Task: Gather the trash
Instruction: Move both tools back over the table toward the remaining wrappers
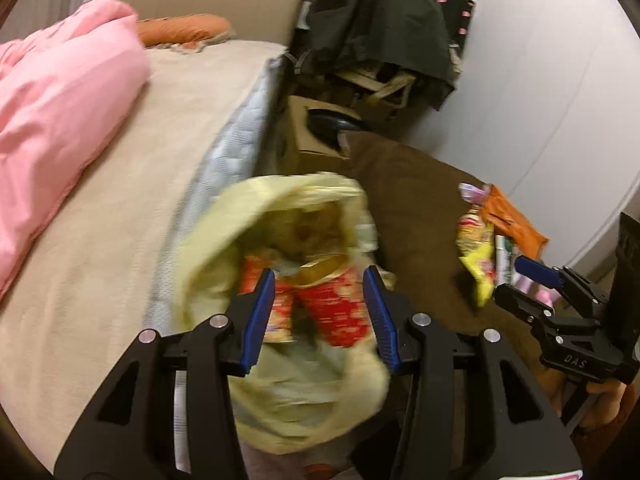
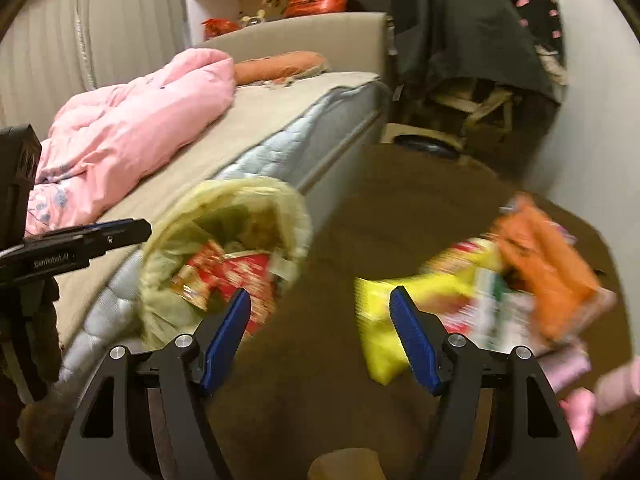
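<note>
A pale yellow trash bag (image 1: pixel 288 392) stands open beside the bed, with red snack wrappers (image 1: pixel 340 312) inside; it also shows in the right wrist view (image 2: pixel 168 280). My left gripper (image 1: pixel 320 284) is open, just above the bag's mouth, empty. A pile of wrappers lies on the brown carpet: a yellow packet (image 2: pixel 380 320), an orange packet (image 2: pixel 548 276) and a white-green one (image 2: pixel 496 308). My right gripper (image 2: pixel 320 300) is open and empty, left of the pile; it shows in the left wrist view (image 1: pixel 528 276).
The bed (image 1: pixel 120 240) with a pink duvet (image 1: pixel 56 120) lies at the left. A cardboard box (image 1: pixel 308 128) and dark clothes over a rack (image 1: pixel 380 28) stand at the back. A white wall (image 1: pixel 540 100) is at the right. Pink items (image 2: pixel 576 404) lie at the right.
</note>
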The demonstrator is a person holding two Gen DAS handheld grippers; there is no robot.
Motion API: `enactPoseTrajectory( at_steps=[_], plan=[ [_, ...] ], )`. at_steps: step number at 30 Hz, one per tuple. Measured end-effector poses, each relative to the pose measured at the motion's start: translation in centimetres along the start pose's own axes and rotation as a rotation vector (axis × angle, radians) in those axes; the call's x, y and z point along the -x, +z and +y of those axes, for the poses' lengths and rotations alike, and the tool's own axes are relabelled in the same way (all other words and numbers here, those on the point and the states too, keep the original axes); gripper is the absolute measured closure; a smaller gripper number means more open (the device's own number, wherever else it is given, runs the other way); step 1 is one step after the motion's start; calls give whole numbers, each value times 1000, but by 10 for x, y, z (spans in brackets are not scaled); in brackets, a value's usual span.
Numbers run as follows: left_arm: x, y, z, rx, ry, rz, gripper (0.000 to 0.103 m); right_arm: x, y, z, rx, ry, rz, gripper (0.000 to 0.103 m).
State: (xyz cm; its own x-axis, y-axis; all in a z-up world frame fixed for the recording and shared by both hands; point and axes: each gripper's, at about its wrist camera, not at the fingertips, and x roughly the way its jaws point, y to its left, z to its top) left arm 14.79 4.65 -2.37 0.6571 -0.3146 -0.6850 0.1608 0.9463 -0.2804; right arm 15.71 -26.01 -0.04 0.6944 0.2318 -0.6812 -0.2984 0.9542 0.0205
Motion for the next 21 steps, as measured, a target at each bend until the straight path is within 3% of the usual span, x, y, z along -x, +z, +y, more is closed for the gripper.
enactPoseTrajectory(
  at_steps=[7, 15, 21],
  plan=[
    [-27, -4, -76, -100, -107, 22, 59, 48, -34, -72, -87, -156, -29, 35],
    [-59, -7, -146, -223, -185, 50, 59, 73, -71, -132, -190, -237, -37, 35],
    [-69, -2, -172, -254, -216, 63, 59, 78, -70, -161, -238, -248, -63, 35]
  ],
)
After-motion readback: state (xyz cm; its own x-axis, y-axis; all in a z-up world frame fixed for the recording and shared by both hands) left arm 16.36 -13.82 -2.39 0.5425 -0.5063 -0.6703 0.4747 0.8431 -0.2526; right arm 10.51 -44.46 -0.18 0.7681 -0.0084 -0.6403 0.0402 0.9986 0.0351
